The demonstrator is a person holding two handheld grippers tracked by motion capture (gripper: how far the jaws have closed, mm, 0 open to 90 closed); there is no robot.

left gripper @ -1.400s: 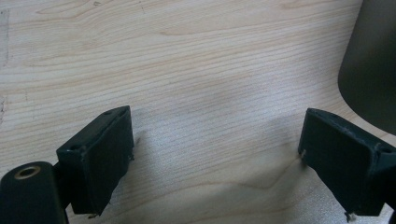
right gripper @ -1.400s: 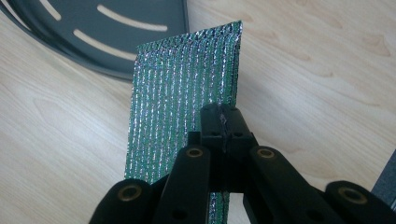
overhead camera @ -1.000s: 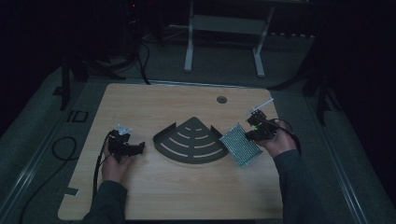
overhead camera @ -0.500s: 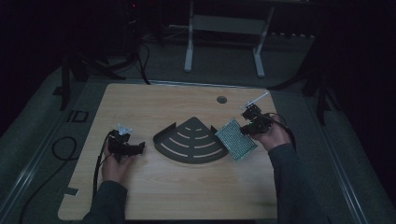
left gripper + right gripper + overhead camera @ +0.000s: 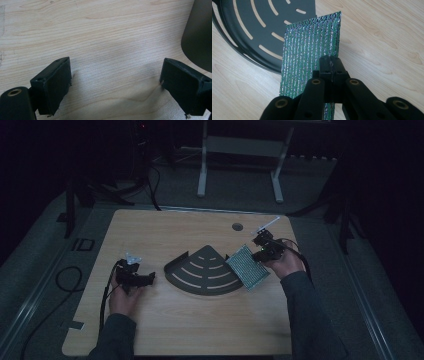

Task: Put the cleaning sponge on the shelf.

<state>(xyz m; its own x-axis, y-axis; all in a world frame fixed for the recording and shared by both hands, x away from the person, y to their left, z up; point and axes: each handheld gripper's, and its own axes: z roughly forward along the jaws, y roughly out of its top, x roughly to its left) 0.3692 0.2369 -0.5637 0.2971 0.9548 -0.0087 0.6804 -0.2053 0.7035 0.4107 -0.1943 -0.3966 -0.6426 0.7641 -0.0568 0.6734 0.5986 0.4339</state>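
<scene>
A dark fan-shaped slotted tray (image 5: 204, 271) lies in the middle of the wooden table (image 5: 175, 325). My right gripper (image 5: 260, 251) is shut on the edge of a shiny green-silver ribbed sheet (image 5: 247, 267), held tilted just off the tray's right side. In the right gripper view the sheet (image 5: 312, 50) rises from the closed jaws of my right gripper (image 5: 331, 65) and overlaps the tray's rim (image 5: 249, 53). My left gripper (image 5: 145, 280) rests left of the tray, open; in the left gripper view my left gripper (image 5: 113, 85) has bare wood between its jaws and the tray's curved edge (image 5: 198, 35) at right.
A small round hole (image 5: 237, 226) sits near the table's far edge. A white metal stand (image 5: 240, 145) is on the floor beyond the table. Cables (image 5: 65, 280) lie on the floor at the left.
My right gripper has carried the ribbed sheet a little farther left toward the tray's right edge. The left gripper has stayed where it was.
</scene>
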